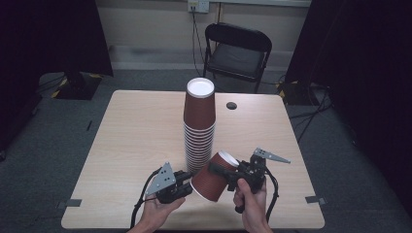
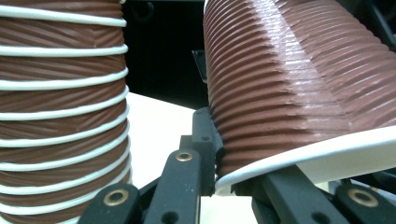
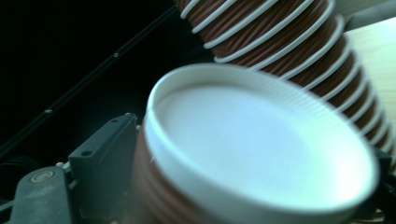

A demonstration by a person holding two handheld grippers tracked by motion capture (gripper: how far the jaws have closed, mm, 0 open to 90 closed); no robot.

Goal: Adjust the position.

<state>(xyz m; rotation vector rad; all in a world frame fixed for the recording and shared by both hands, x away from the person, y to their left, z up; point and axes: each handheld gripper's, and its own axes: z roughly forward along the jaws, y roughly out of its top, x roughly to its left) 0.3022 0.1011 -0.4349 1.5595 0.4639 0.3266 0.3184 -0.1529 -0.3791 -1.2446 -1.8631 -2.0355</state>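
Holding one ribbed brown cup (image 1: 213, 177) between both grippers, tilted, just off the table (image 1: 136, 141). My left gripper (image 1: 187, 187) is pinched nearly shut on the cup's white rolled rim (image 2: 299, 161); the left gripper view shows one jaw outside the wall and the other under the lip. My right gripper (image 1: 228, 172) straddles the cup's narrow end, with black jaws on either side of the base in the right gripper view; they appear to press the wall, though that frame is blurred and I can't be sure of contact.

Risks, as I judge them:
- A rim-only pinch is thin purchase. If the hands pull apart or twist unevenly, the lip could fold or slip free.
- Squeezing harder on the right side could dent the paper wall.
- The tall stack of upturned cups (image 1: 199, 126) stands just beyond the held cup, close beside my left jaws. A sideways swing of the held cup could knock it over, given how narrow its footing is.

Containers: the held cup's recessed white bottom faces my right gripper, and nothing falls from the mouth, so I take it as empty. The stack is nested cups, mouths down, the top one showing its white base. Farther off, a black folding chair (image 1: 237, 48).
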